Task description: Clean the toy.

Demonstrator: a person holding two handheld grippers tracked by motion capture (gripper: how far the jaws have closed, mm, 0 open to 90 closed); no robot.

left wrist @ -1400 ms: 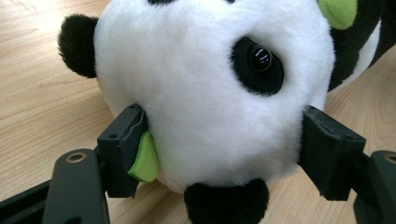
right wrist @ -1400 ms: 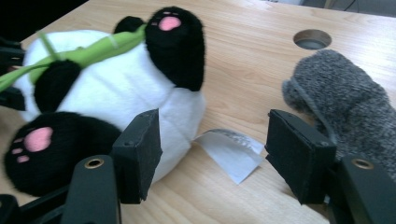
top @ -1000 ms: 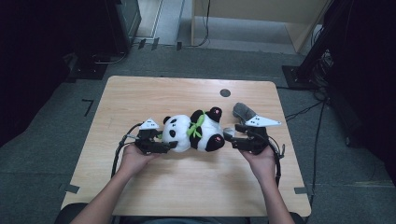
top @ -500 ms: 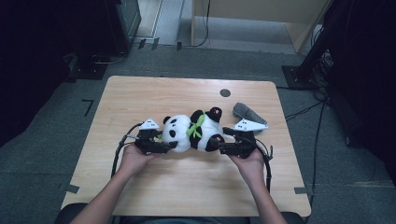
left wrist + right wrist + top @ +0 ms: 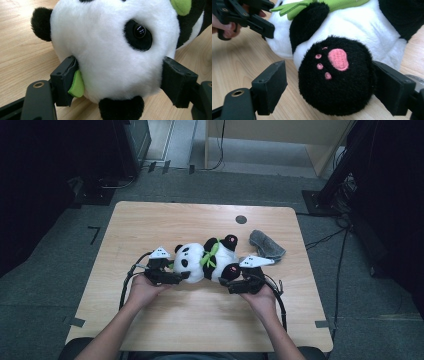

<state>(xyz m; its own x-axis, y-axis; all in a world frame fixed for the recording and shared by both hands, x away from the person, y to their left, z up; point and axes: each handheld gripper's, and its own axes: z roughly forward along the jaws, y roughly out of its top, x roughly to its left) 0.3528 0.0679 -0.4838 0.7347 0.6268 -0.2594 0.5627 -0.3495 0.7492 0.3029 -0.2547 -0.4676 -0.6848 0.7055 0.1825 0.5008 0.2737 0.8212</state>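
While the plush panda (image 5: 205,262) lies on its back near the middle of the wooden table (image 5: 150,220), head toward the person's left and feet toward the right, two hand-held grippers meet it from the near edge. Left gripper (image 5: 172,276): jaws clamped on the panda's white head, one pad on each side, the fur bulging between them; the left gripper view shows a green felt scrap (image 5: 76,85) caught against one pad, with a black ear (image 5: 41,23) and a glossy eye (image 5: 140,31) above. Right gripper (image 5: 231,281): jaws have just been opening and now stand apart around the black foot (image 5: 337,80) with its pink paw pad (image 5: 338,59); in the right gripper view a clear gap shows between one pad and the foot, the other pad lies just beside or against it, so no grip there. Green scarf (image 5: 209,254): round the panda's neck. Grey cloth item (image 5: 266,245): on the table just beyond the right gripper, apart from the panda. Black round mark (image 5: 241,219): on the tabletop toward the far edge.
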